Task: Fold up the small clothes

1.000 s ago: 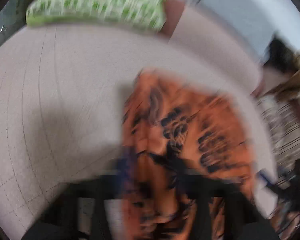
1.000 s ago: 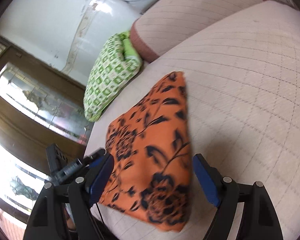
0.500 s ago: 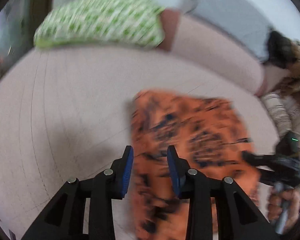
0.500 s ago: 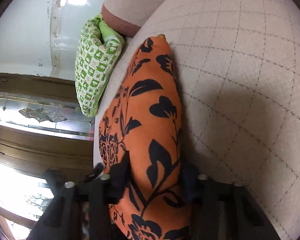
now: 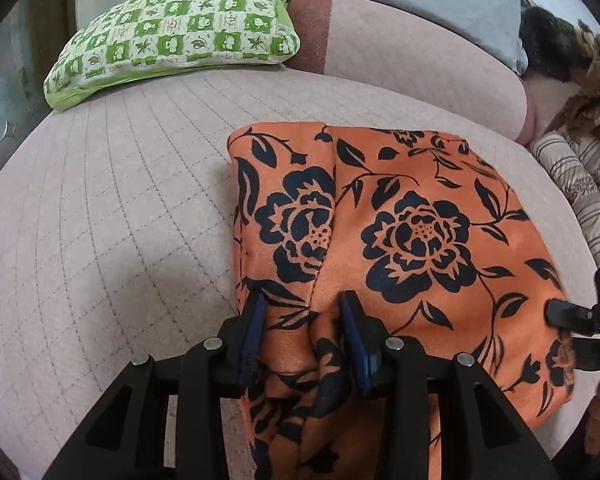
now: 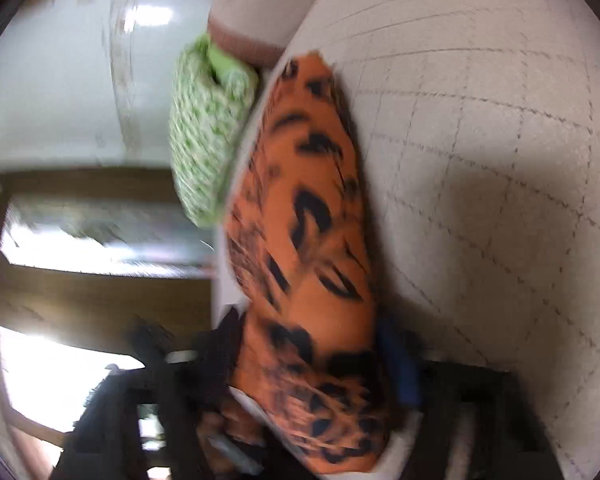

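The broad quilted beige sofa seat (image 5: 112, 208) spreads ahead of both tongs and carries everything else. Beyond the left gripper (image 5: 302, 316), at the seat's far end, a green-and-white checked cushion (image 5: 180, 36) leans on the backrest. The orange garment printed with black flowers (image 5: 412, 216) lies folded on the seat straight in front of the left gripper, its near edge bunched between the blue pads (image 5: 256, 328), whose jaws are opening, one pad apparently still touching the cloth. The right gripper (image 6: 312, 364) has closed on the garment's right-hand edge (blurred, but cloth fills the gap). The likely trouble: with the left side slackening, a right-hand pull could drag the slippery fabric askew and undo the fold.
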Tool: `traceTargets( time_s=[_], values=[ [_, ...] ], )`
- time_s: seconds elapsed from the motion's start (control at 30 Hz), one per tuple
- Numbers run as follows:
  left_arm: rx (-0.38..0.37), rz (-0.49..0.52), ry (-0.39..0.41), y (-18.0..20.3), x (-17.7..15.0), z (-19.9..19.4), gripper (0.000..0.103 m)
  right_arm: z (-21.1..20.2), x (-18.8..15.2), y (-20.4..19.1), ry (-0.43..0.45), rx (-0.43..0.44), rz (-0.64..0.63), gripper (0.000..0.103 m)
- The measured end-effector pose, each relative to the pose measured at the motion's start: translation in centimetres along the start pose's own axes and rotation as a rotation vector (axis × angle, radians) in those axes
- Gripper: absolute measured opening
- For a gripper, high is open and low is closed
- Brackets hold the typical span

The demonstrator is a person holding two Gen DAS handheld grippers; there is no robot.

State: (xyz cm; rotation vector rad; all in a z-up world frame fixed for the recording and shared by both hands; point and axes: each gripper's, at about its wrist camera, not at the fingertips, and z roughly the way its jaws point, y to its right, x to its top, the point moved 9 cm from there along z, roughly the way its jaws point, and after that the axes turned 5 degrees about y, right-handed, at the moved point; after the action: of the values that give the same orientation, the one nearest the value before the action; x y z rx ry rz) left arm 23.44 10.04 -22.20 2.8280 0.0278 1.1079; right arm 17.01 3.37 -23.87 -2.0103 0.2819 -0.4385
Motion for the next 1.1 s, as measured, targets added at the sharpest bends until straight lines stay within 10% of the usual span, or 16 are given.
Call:
traceTargets(
  time_s=[0.17,0.33,0.5,0.53,0.57,0.6,0.73,0.93,1.1],
  values=[
    [-0.002,0.002,0.01,0.0,-0.2,0.2,0.042,0.9,-0.5,1.8,-0.052,-0.156,-0.067,0.043],
    [-0.006,0.001,0.018,-0.1,-0.1,0.0,0.042,-2.5,1.7,-0.7,0.041,-0.001,-0.044,0.077],
    [-0.003,0.004,0.024,0.1,-0.1,-0.1,0.042,0.6,6.5,0.0,0.046,-0.009,0.013,0.079],
    [-0.01,-0.003,0.023,0.1,-0.1,-0.1,0.042,2.0,6.4,0.6,0.003,-0.006,0.036,0.077],
    [-0.012,-0.006,0.022,0.0,-0.1,-0.1,0.042,3.4,6.0,0.9,-0.043,-0.016,0.058,0.04],
    [-0.017,-0.013,0.021,-0.1,-0.1,-0.1,0.042,3.7,5.8,0.4,-0.033,-0.051,0.015,0.032],
    [-0.025,-0.025,0.023,0.1,0.0,0.0,0.042,3.3,5.3,0.0,0.025,-0.149,-0.101,0.03],
    [-0.033,-0.034,0.022,-0.2,-0.1,-0.1,0.042,2.9,6.9,-1.3,0.063,0.008,-0.02,0.083],
    [-0.031,-0.03,0.023,-0.2,0.0,0.0,0.042,6.5,11.2,0.0,0.063,-0.015,0.082,0.082]
  ],
)
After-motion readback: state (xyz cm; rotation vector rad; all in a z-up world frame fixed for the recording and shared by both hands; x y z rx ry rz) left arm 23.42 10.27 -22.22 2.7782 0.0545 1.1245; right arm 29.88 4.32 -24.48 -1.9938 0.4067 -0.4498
